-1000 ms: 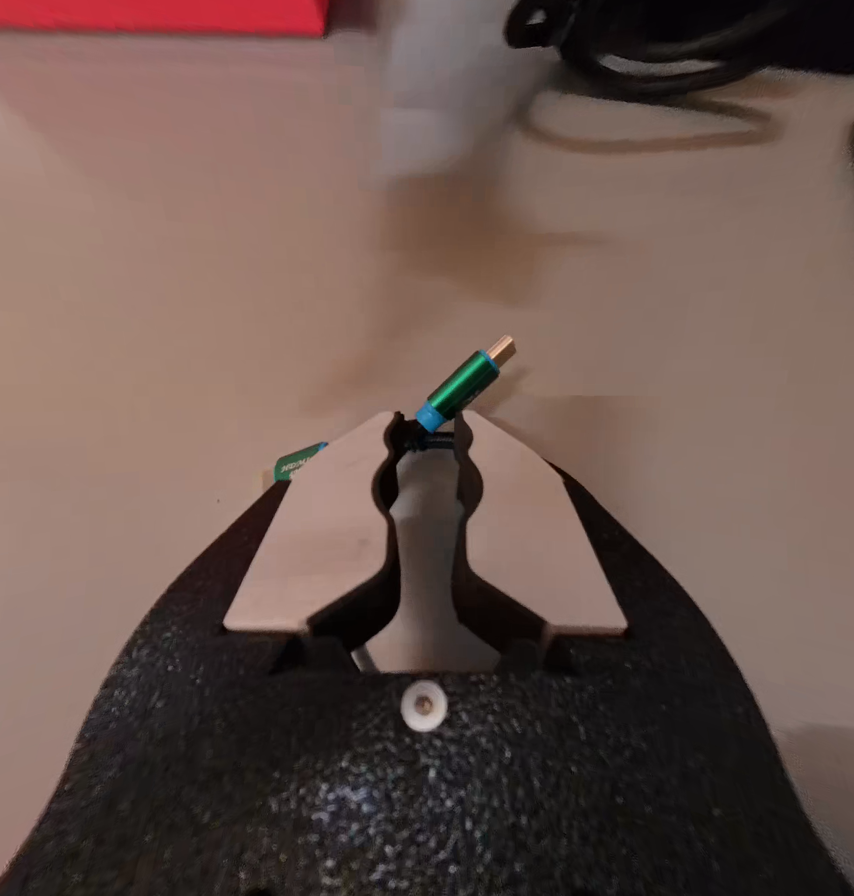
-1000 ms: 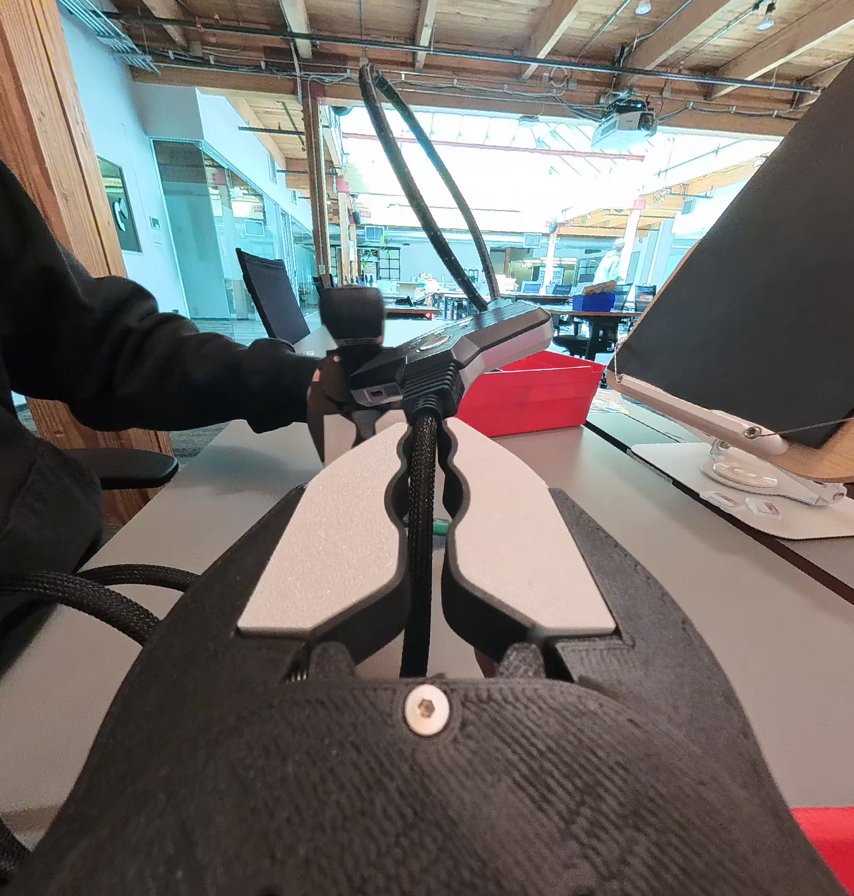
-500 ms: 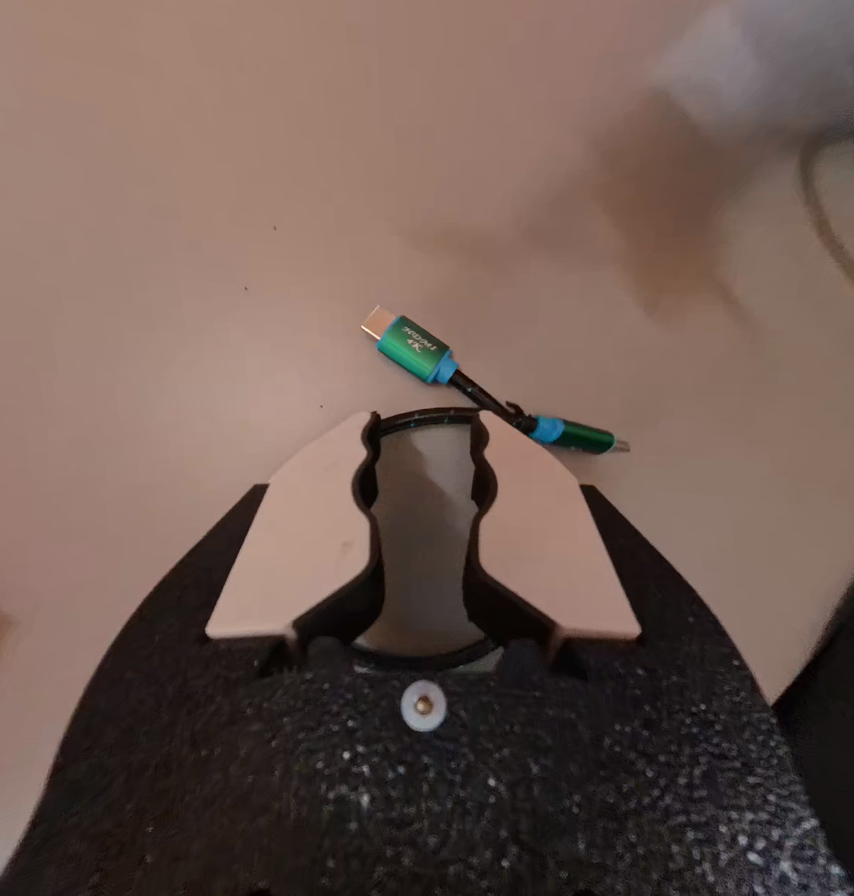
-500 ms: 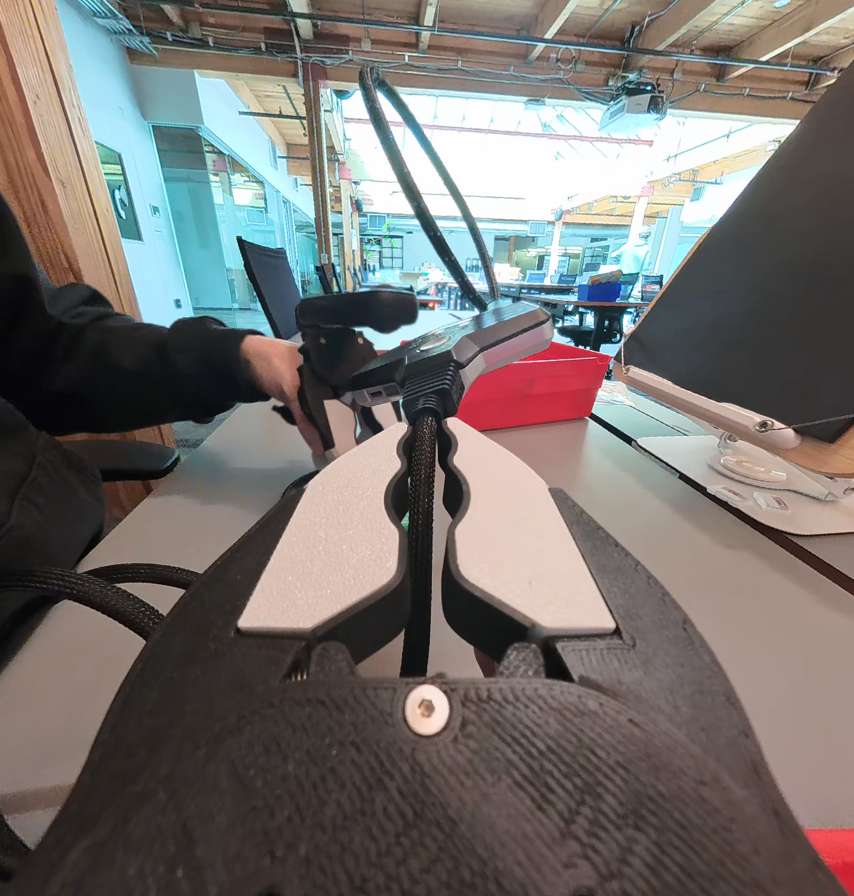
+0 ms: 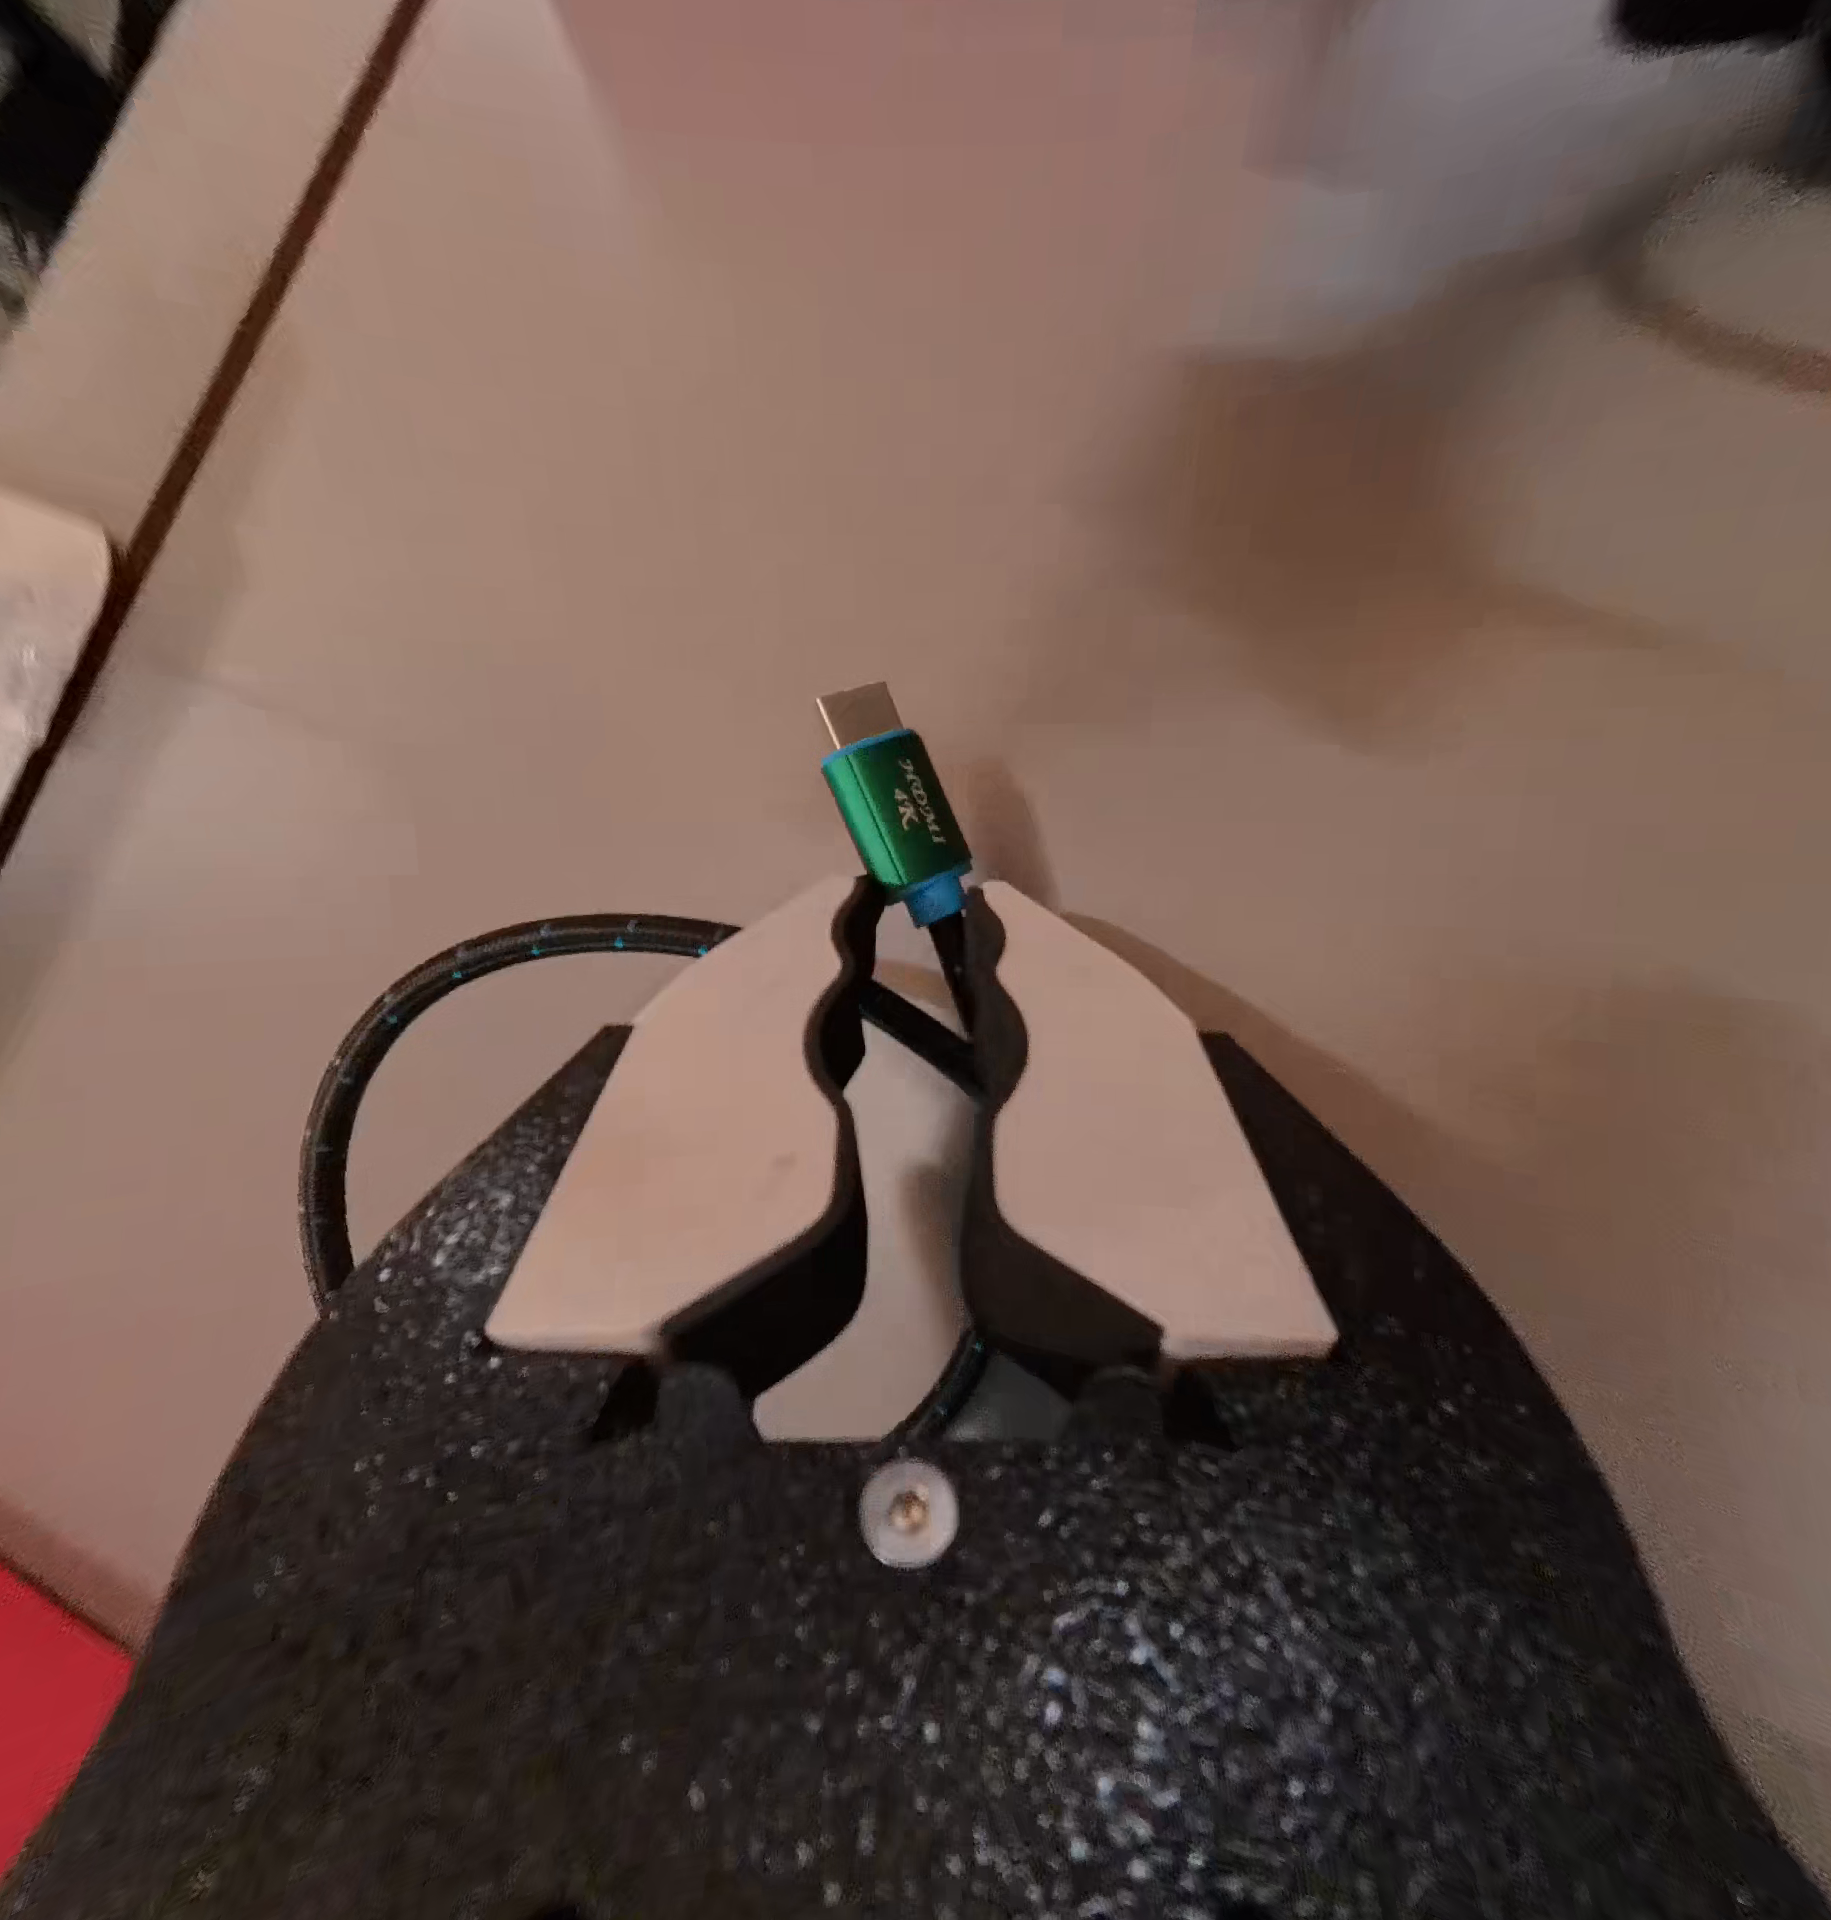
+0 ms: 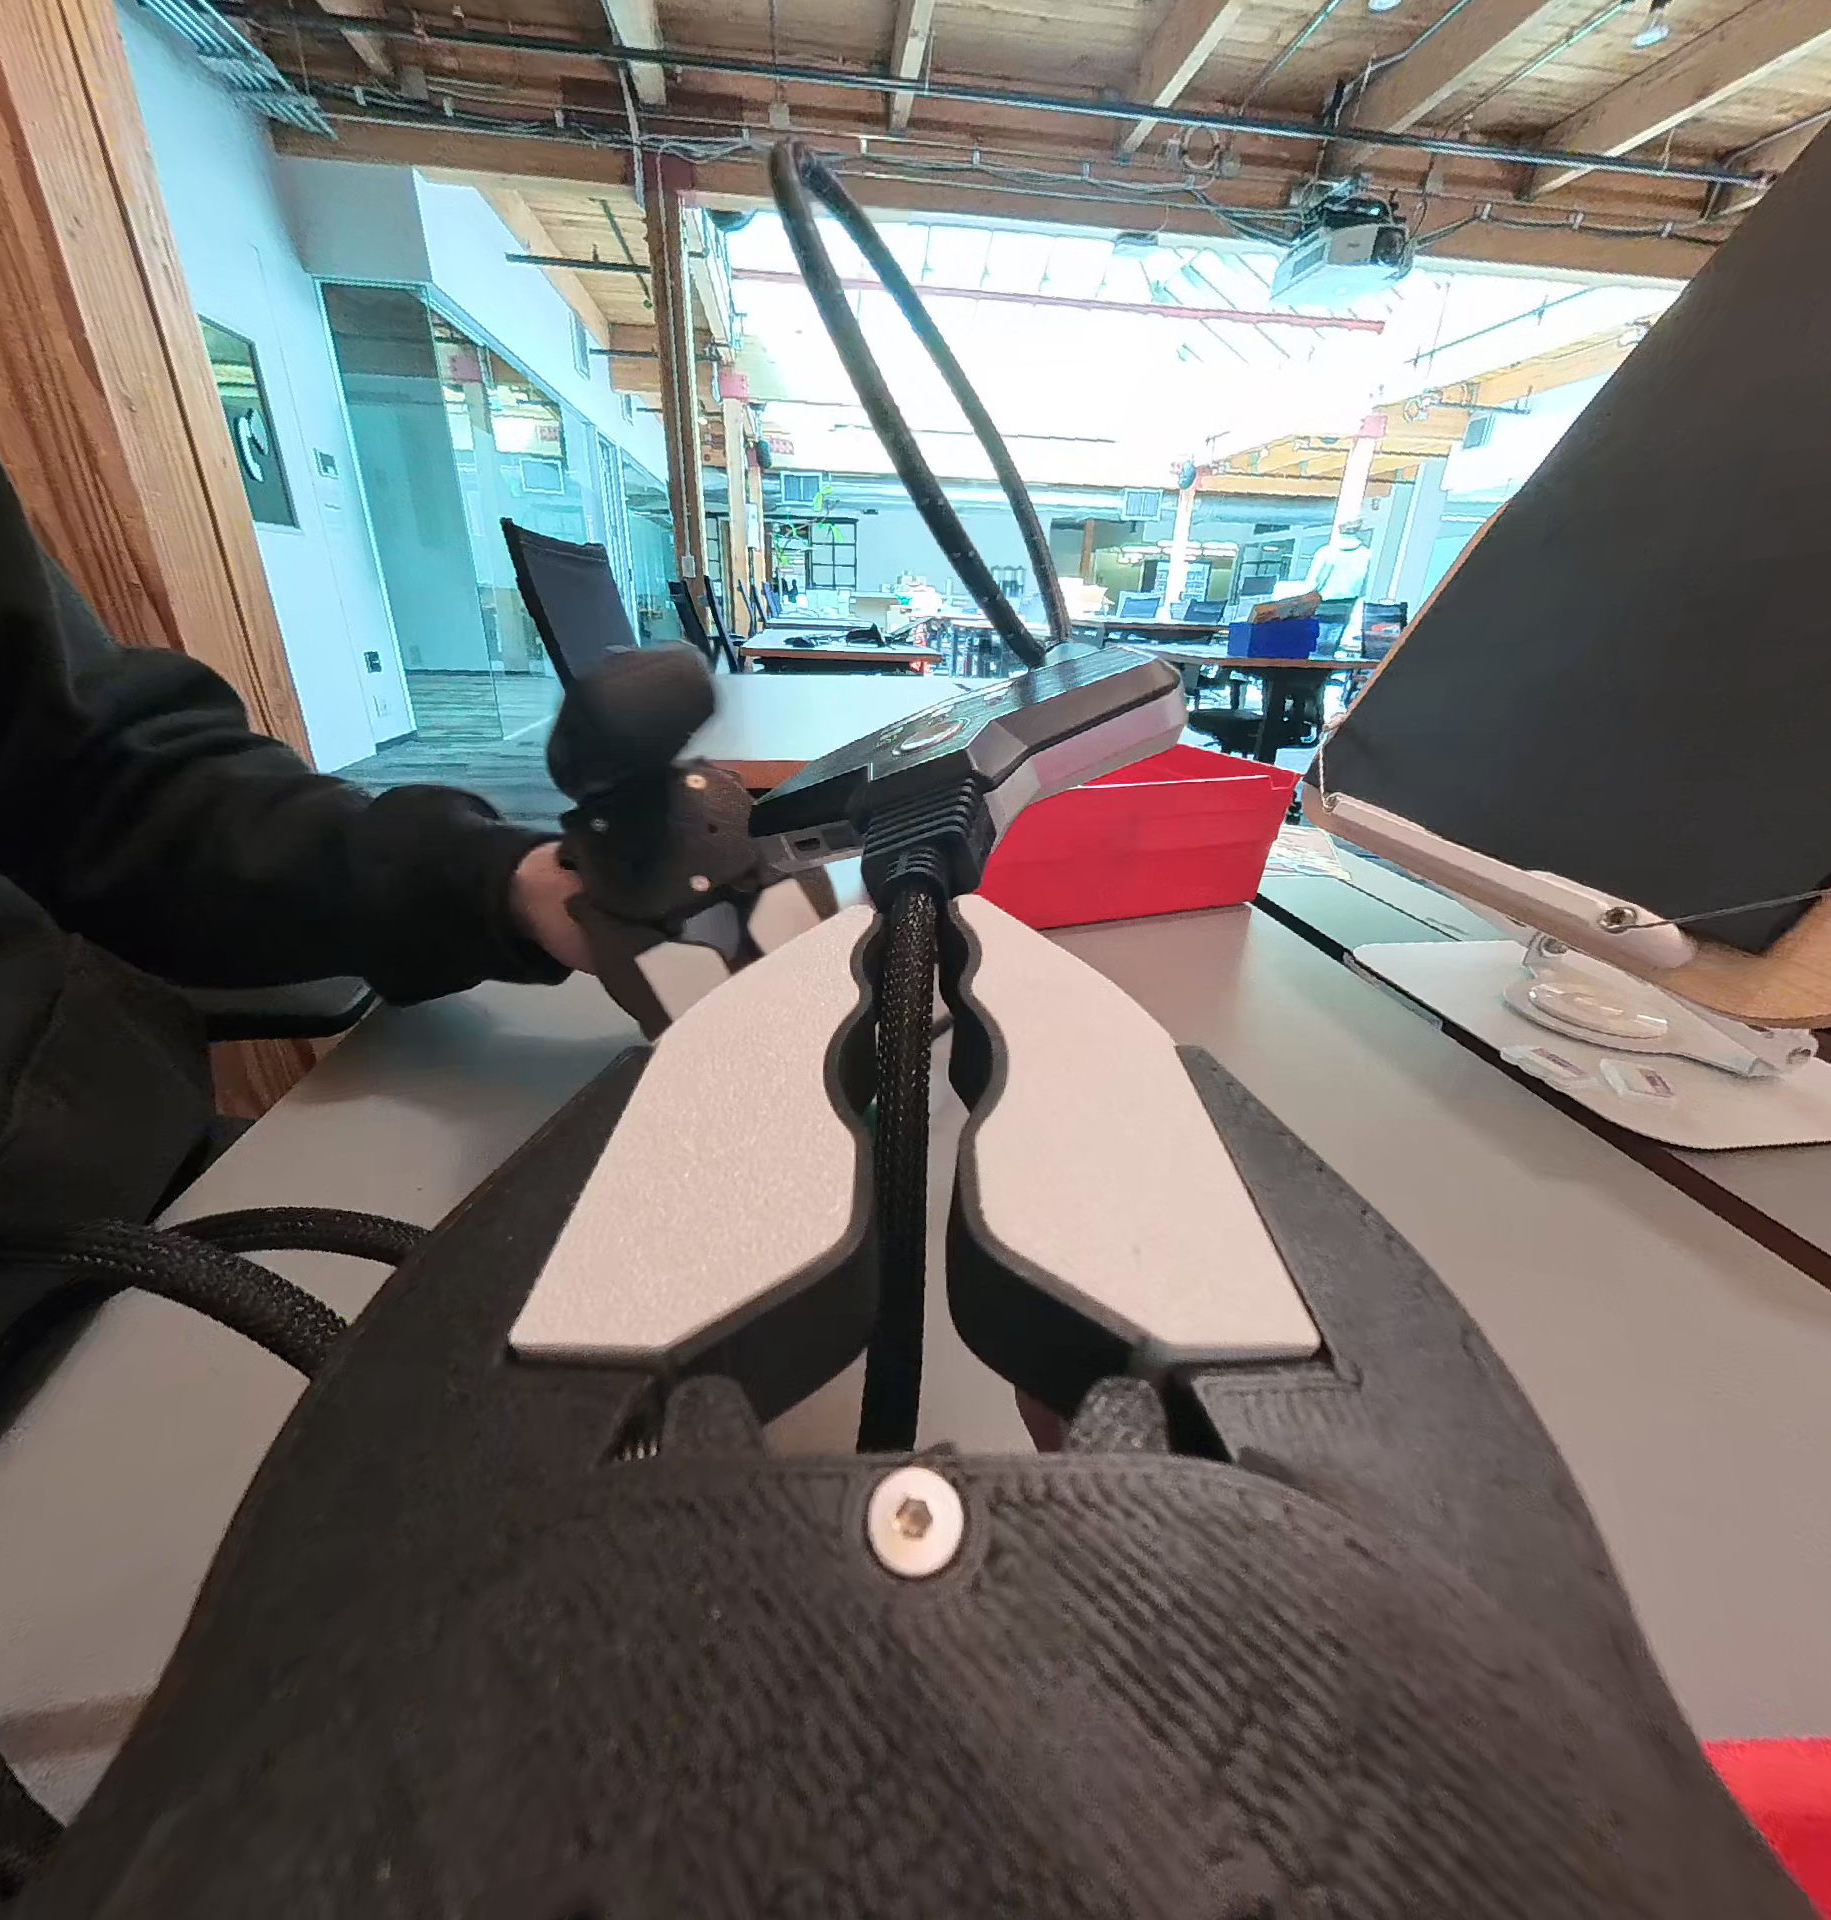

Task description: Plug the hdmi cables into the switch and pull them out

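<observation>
In the left wrist view my left gripper (image 5: 916, 902) is shut on a thin black braided cable (image 5: 371, 1039) just behind its green HDMI plug (image 5: 890, 810). The plug sticks out past the fingertips, metal end forward, over the beige table. In the right wrist view my right gripper (image 6: 916, 925) is shut on a thick black braided cable (image 6: 898, 1091). That cable's plug (image 6: 921, 831) sits in the dark grey switch (image 6: 1015, 717), which hangs tilted above the table. A second black cable (image 6: 890, 364) arches up from the switch's far side. The left gripper (image 6: 662, 831) shows beside the switch's left end.
A red bin (image 6: 1129, 831) stands behind the switch. A black panel (image 6: 1617, 623) on a white stand (image 6: 1617, 1049) is at the right. A black-sleeved arm (image 6: 215, 831) reaches in from the left. A dark seam (image 5: 215, 364) crosses the table.
Half a second ago my left gripper was wider, over the thin cable with both green plugs lying on the table. Now it is shut on the cable behind one plug. The right gripper holds still.
</observation>
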Motion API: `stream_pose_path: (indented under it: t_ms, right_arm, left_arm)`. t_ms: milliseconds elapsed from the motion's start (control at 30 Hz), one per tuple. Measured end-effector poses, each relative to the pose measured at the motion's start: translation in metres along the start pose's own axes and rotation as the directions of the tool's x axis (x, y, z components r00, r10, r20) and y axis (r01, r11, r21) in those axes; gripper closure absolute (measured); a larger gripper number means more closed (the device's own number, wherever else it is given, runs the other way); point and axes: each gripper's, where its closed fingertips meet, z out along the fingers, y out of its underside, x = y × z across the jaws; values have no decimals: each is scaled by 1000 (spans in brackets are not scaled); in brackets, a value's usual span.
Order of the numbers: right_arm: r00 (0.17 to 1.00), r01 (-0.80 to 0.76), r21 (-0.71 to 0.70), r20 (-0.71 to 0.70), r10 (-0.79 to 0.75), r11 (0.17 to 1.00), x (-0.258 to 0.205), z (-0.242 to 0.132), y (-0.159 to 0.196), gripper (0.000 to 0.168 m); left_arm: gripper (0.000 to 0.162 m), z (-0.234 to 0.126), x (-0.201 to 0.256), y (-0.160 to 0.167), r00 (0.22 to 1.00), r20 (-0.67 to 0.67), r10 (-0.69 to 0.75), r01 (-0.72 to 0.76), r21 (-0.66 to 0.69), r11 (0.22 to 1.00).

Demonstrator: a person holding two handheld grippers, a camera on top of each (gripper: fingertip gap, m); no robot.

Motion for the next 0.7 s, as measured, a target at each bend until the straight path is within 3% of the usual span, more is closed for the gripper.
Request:
stream_pose_path:
  t_ms: [100,300,400,533,700]
  right_arm:
    - [1000,0,-1,-3,0,1000,1,-1,0,159]
    - [1000,1,-5,1,-1,1000,0,0,1,159]
    - [1000,4,-10,5,-4,1000,-1,1,2,159]
    - [1000,6,-11,3,-6,1000,-1,0,2,159]
    - [1000,3,-10,3,-3,1000,0,0,2,159]
  left_arm:
    - [146,-9,7,-10,998,-44,50,-44,125,991]
    - [146,-33,35,-12,929,-335,157,-54,298,953]
    - [146,-32,41,-2,897,-403,181,-77,262,962]
    - [143,-23,43,6,911,-354,213,-160,172,972]
    - [139,-22,47,18,955,-248,161,-163,14,986]
